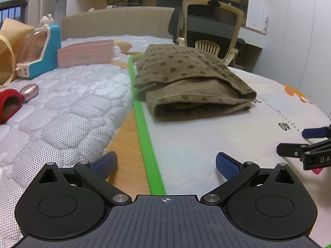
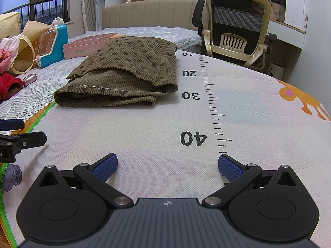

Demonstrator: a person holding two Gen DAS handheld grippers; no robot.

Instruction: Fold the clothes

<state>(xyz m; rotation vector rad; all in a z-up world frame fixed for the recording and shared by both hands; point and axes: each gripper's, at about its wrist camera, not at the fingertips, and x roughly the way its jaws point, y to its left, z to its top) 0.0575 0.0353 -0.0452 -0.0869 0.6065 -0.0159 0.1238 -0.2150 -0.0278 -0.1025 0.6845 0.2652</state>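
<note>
Lying folded on the white mat (image 2: 144, 136), the brown dotted garment (image 2: 124, 76) sits well ahead of both the left gripper (image 1: 165, 163) and right gripper (image 2: 167, 163), whose jaws are spread wide, gripping nothing.

- The left gripper (image 1: 166, 163) is showing black linkage arms, silver pivot screws and blue textured pads (image 1: 227, 166).
- Its ribbed dark grey base is carrying a white crosshair mark at 6 o'clock.
- The right gripper (image 2: 167, 164) is showing the same build: round black housings, triangular cut-outs, blue pads (image 2: 104, 168).
- In the left wrist view, at 3 o'clock, its black body is bearing white letters "DA".
</note>
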